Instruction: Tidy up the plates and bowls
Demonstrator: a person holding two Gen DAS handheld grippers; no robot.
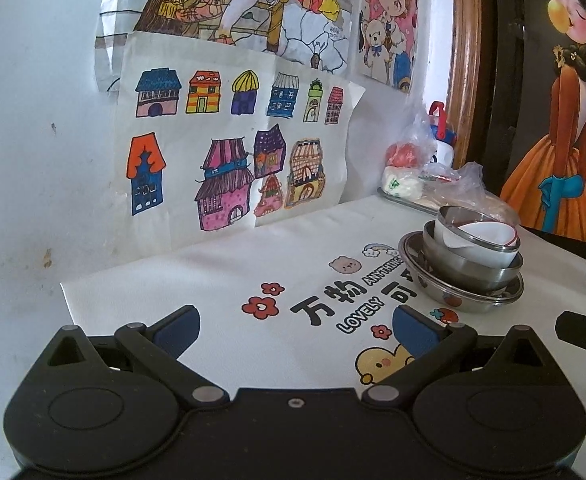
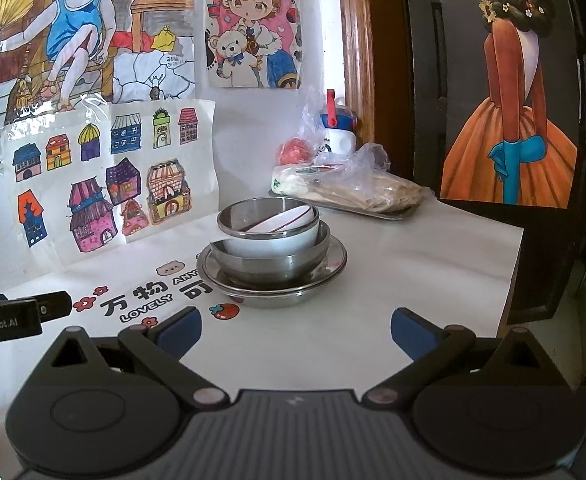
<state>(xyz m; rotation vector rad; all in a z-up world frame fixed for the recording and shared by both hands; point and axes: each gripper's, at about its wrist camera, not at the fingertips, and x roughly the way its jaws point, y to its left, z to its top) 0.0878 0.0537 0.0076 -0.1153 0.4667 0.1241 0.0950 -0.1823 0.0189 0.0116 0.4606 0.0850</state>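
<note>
A stack of dishes stands on the white printed tablecloth. Shallow steel plates lie at the bottom and carry a steel bowl. In that bowl sits a white bowl, topped by a smaller steel bowl with a white red-rimmed dish tilted inside. The same stack shows at the right of the left wrist view. My right gripper is open and empty, short of the stack. My left gripper is open and empty, left of the stack; its body shows in the right wrist view.
A metal tray with plastic bags of food sits behind the stack near a white bottle. Drawings cover the wall at the table's back edge. The table's right edge drops off beside a dark painted door.
</note>
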